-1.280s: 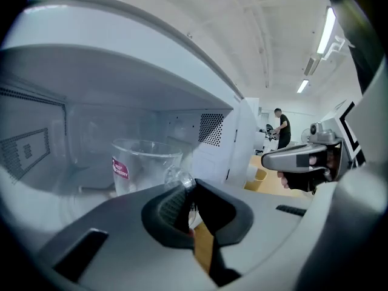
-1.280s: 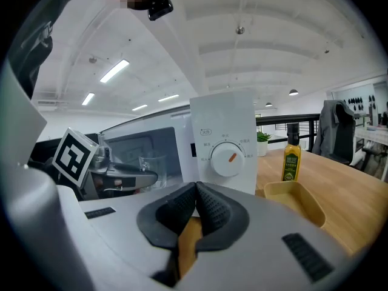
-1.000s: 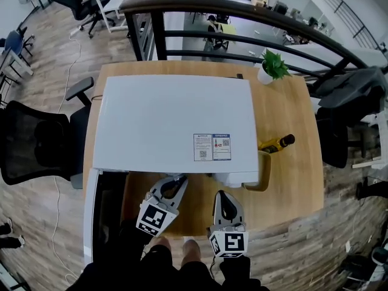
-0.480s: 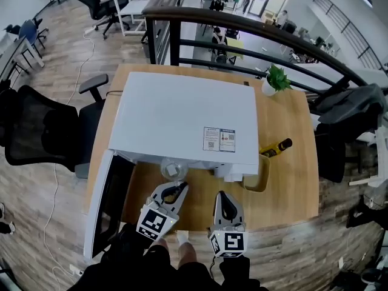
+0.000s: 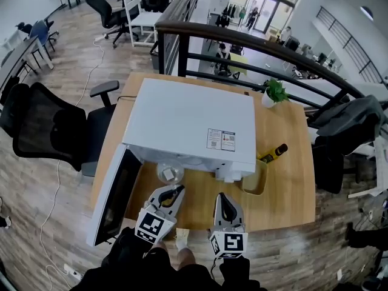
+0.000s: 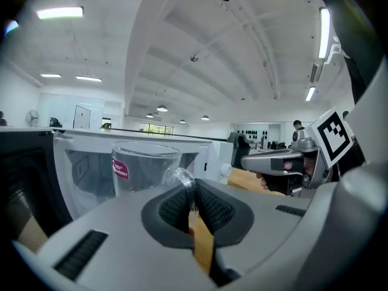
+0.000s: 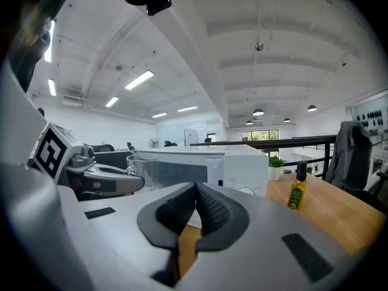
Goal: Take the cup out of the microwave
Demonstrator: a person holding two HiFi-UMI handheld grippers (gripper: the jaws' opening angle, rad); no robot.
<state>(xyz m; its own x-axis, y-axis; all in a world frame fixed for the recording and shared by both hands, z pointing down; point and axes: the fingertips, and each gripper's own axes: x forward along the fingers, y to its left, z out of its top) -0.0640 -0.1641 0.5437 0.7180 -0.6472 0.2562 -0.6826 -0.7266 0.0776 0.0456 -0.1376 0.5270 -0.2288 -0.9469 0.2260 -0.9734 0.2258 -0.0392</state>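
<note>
A clear glass cup (image 5: 170, 173) with a red label hangs just in front of the white microwave (image 5: 193, 123), over the wooden table (image 5: 291, 187). My left gripper (image 5: 171, 194) is shut on the cup's handle; in the left gripper view the cup (image 6: 140, 167) stands upright beyond the pads, and the handle (image 6: 179, 176) is pinched between them. The microwave door (image 5: 112, 196) hangs open at the left. My right gripper (image 5: 222, 202) hovers beside the left one; its jaws (image 7: 195, 208) are shut with nothing between them.
An olive-oil bottle (image 5: 273, 153) and a yellowish container (image 5: 254, 177) stand to the right of the microwave. A small potted plant (image 5: 274, 93) sits at the far right corner. Black office chairs (image 5: 48, 132) stand left of the table, and a dark railing (image 5: 254, 47) runs behind it.
The cup has come out from under the microwave's top into the open in front of it, carried by my left gripper. Both grippers have drawn back and risen.
</note>
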